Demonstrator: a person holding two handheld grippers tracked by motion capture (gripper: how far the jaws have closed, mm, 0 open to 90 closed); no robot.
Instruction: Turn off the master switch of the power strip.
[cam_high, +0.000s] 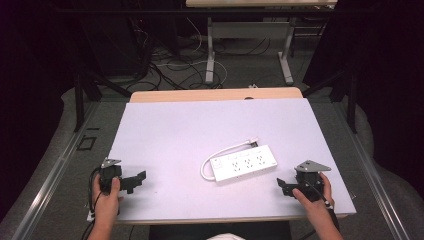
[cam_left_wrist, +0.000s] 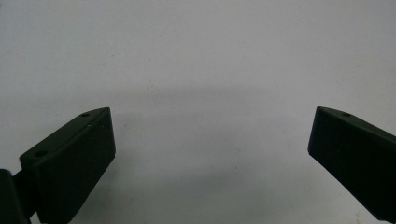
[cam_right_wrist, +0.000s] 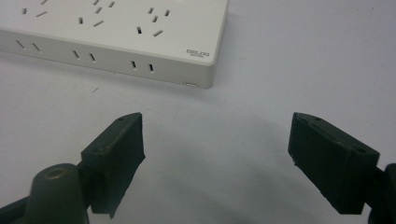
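A white power strip (cam_high: 244, 163) lies flat on the pale table (cam_high: 180, 130), right of centre, with its white cable (cam_high: 215, 156) looping off its left end to a plug (cam_high: 253, 141) behind it. My left gripper (cam_high: 136, 181) rests near the front left edge, open, with only bare table between its jaws (cam_left_wrist: 210, 154). My right gripper (cam_high: 283, 186) sits at the front right, open and holding nothing. In the right gripper view the power strip's near corner (cam_right_wrist: 140, 37) lies just beyond that gripper's midpoint (cam_right_wrist: 217, 140).
The table's front edge (cam_high: 220, 218) runs just below both hands. Beyond the far edge stand another table's metal legs (cam_high: 210, 50) and loose cables (cam_high: 170, 70) on the floor. Dark curtains close off both sides.
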